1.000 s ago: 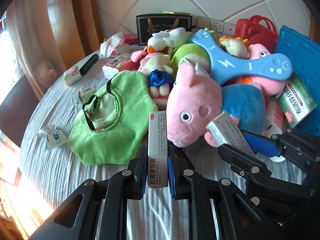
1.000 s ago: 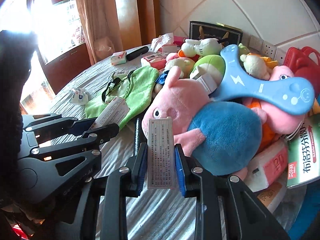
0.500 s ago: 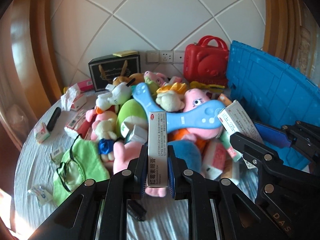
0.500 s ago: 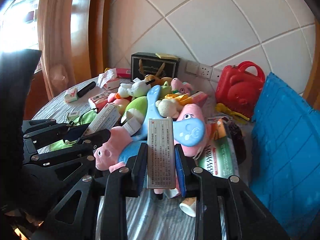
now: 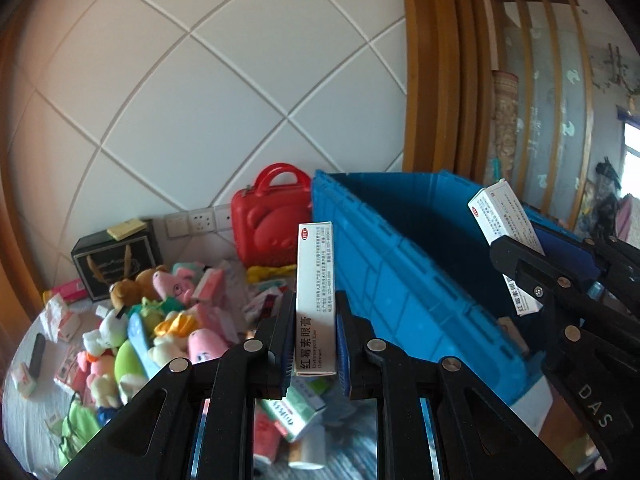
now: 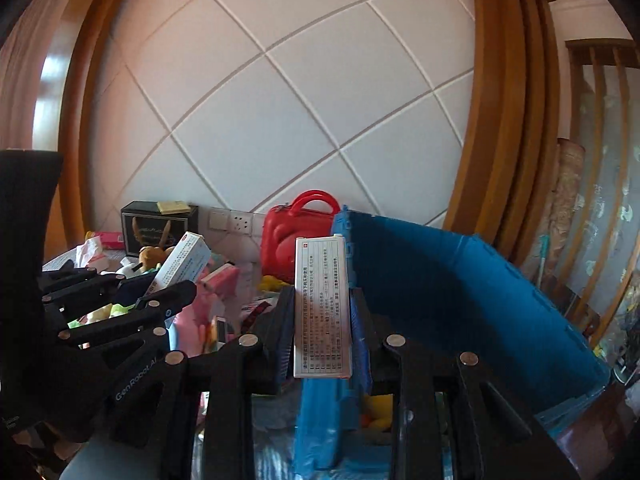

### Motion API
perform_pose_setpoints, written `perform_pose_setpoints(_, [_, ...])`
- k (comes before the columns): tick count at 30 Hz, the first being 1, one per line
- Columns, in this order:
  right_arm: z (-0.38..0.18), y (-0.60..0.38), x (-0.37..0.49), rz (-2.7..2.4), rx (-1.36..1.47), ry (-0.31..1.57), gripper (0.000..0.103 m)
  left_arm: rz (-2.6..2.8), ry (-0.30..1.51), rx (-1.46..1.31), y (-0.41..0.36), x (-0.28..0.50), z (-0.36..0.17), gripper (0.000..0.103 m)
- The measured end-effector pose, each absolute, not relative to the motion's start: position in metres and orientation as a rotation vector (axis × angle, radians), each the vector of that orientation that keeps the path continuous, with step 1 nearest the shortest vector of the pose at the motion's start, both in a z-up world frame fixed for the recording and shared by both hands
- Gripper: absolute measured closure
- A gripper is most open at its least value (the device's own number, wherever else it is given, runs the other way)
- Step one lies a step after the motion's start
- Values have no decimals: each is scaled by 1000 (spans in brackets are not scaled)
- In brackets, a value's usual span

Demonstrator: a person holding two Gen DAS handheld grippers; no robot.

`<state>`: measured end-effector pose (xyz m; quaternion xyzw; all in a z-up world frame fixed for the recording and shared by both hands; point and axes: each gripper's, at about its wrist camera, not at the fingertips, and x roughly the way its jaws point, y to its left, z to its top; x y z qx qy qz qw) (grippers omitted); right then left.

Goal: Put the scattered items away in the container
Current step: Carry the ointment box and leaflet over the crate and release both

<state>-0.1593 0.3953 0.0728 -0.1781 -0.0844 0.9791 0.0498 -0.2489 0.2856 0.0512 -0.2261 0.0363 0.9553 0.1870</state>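
Each gripper's jaws are pinching an upright medicine box, and the blue crate [image 5: 404, 280] is lying ahead and right of the left gripper [image 5: 314, 336], nearer the right gripper [image 6: 322, 336].

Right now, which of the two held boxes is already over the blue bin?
The right gripper's box: the left wrist view shows it against the blue bin's interior. The left gripper's box sits outside the near wall.

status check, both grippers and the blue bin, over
Left hand-held gripper shut on a white ointment box. Right hand-held gripper shut on a second white box. Blue bin open ahead, nothing blocking.
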Motion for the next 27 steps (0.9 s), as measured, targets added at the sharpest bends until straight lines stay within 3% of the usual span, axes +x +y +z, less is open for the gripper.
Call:
perform_pose_setpoints(5, [86, 464, -157, 2874, -529, -200, 77, 2597, 135, -617, 360, -256, 75, 86])
perform_pose_setpoints(13, [83, 551, -168, 2755, -591, -132, 77, 2459, 173, -855, 451, -283, 70, 86])
perform_pose_setpoints(27, [64, 590, -168, 2739, -654, -68, 77, 2449, 243, -892, 482, -280, 60, 85])
